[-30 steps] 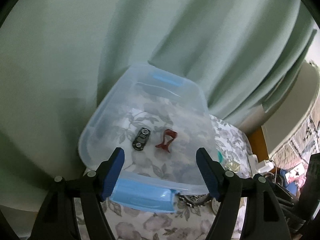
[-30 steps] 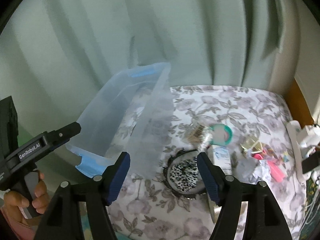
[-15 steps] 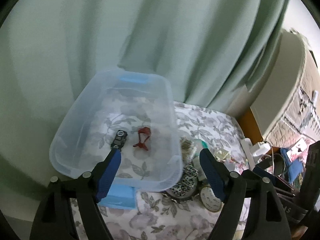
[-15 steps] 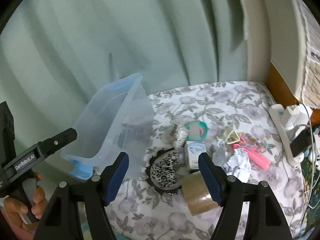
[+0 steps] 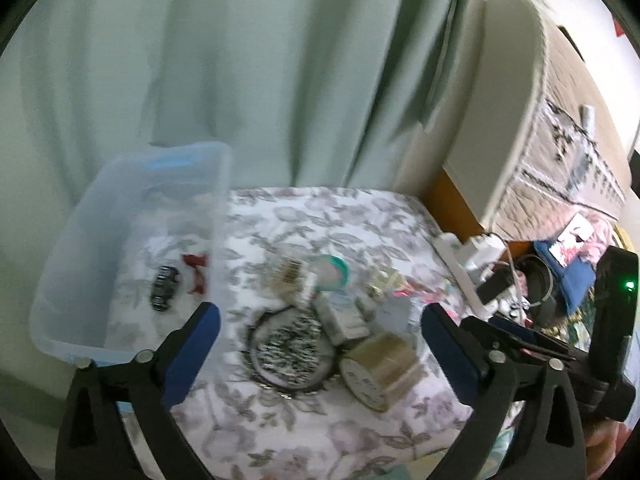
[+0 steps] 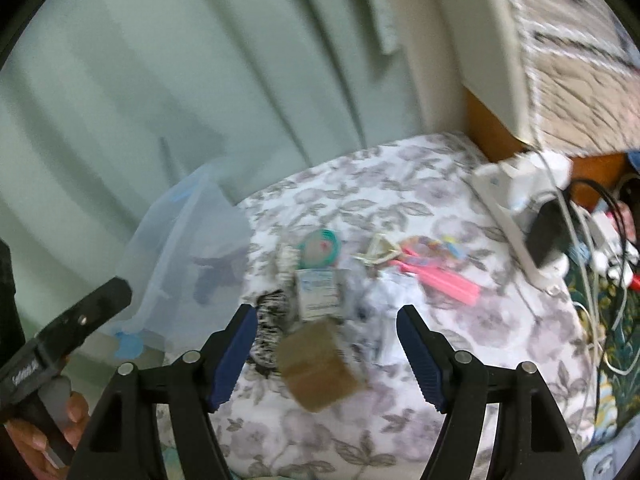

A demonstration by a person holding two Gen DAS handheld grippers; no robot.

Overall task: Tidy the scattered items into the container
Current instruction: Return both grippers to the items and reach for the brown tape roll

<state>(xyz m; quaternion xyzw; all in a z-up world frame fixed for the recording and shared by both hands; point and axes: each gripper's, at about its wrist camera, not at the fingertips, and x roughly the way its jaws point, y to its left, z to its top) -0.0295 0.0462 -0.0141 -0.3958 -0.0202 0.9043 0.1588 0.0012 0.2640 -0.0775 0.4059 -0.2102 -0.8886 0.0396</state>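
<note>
Both tools swung from bin (image 5: 132,216) to clutter at 3 o'clock: left tool (image 5: 320,354) opening, empty, right tool (image 6: 324,356) agape, empty, over tape (image 6: 318,364); next pick pending.

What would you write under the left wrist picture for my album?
Opening left gripper above tape roll, beside clear bin.

Black grippers (image 6: 326,354), blue-padded fingers (image 6: 236,354)

You can read no text here: the white lettering on the black handle of the left tongs (image 6: 24,372) and the small white printed box (image 6: 318,290) are both blurred.
</note>
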